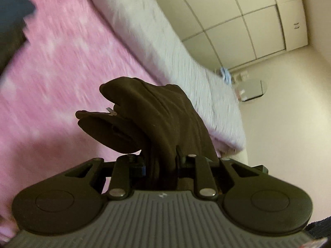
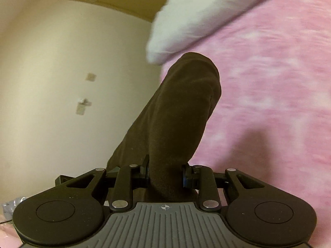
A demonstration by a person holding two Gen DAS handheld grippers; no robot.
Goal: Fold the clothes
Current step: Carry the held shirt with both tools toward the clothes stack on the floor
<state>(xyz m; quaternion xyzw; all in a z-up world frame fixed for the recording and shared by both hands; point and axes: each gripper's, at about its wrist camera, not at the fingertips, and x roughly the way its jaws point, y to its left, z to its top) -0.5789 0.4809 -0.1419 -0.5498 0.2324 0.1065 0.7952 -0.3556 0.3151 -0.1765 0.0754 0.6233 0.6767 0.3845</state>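
A bunched fold of the dark brown garment [image 1: 157, 113] is clamped between the narrowly set jaws of the left gripper [image 1: 160, 162]. Another bunch of the same garment [image 2: 182, 107] is pinched likewise by the right gripper [image 2: 165, 175]. The cloth is held lifted above the pink bedspread [image 1: 62, 62], with a white pillow [image 1: 165, 47] lying beyond it. No finished fold is seen; the folding is judged barely begun. No containers are visible.
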